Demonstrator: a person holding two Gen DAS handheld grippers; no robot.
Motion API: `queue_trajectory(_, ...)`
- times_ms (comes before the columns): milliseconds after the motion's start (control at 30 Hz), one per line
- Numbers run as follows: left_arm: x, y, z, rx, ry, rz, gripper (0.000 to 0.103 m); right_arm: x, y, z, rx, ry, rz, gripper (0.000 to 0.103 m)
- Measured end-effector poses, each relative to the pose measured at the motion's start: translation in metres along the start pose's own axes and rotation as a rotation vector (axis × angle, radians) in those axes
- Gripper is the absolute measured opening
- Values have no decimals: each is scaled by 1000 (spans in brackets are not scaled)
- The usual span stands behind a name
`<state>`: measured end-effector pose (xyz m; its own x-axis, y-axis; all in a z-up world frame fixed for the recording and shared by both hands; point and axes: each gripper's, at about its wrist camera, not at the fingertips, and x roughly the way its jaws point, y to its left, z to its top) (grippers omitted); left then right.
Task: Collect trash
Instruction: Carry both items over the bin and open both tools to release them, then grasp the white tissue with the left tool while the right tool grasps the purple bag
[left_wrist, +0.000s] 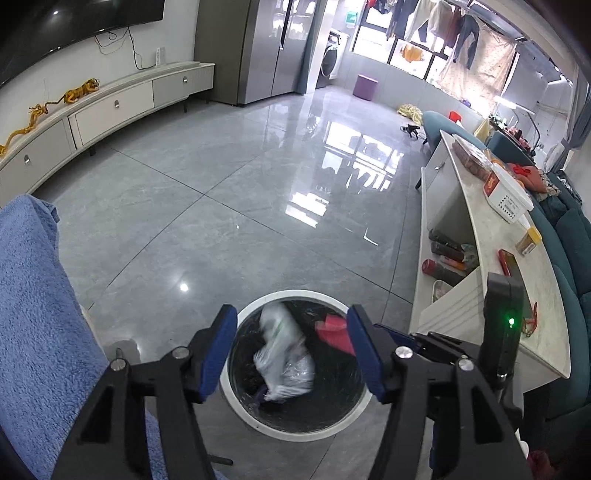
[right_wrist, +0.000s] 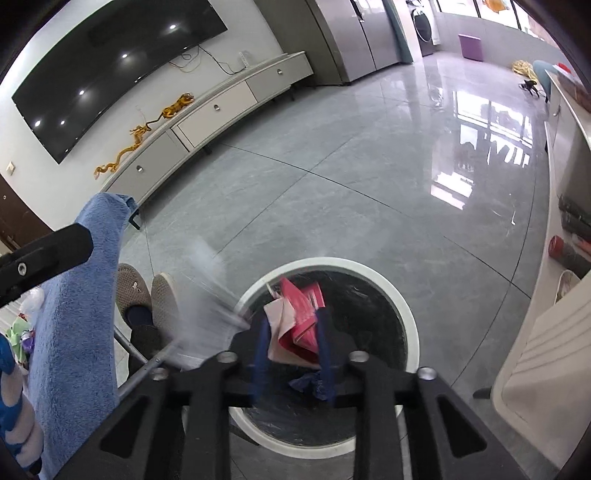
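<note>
A round trash bin with a white rim (left_wrist: 258, 424) and a black liner stands on the floor below both grippers; it also shows in the right wrist view (right_wrist: 410, 328). My left gripper (left_wrist: 291, 354) is open above the bin. A blurred white plastic bag (left_wrist: 284, 354) is in the air between its fingers, over the bin's opening. My right gripper (right_wrist: 291, 350) is shut on a red and pink paper package (right_wrist: 299, 317) and holds it over the bin. The package also shows in the left wrist view (left_wrist: 334, 330). A blue scrap (right_wrist: 314, 384) lies in the bin.
A white coffee table (left_wrist: 498, 266) with boxes and bottles stands to the right. A blue towel (left_wrist: 40, 314) hangs at the left. The person's slippers (right_wrist: 147, 291) are beside the bin. A TV cabinet (left_wrist: 110, 107) lines the far wall.
</note>
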<state>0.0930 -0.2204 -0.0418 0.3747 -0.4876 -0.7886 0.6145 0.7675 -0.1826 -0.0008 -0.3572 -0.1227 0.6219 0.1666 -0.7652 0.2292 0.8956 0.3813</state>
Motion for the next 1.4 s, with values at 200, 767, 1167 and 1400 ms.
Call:
queue_trajectory(200,-1,-2,-2,-3,-1,7,60,-5,-4,-3,12,-7,-18,38)
queue_trajectory(767,-67,12,-22,-5,-107,106,68,-48,33,1,-91,-104,-87,42)
queue_trajectory(1167,-139,68,-62,-62,-195,219,68,-88,106,16,-250,-214,-11,42)
queue_trajectory(1400,-181,116,-96,-137,-248,310,68,-94,151,18,-332,-225,57,42)
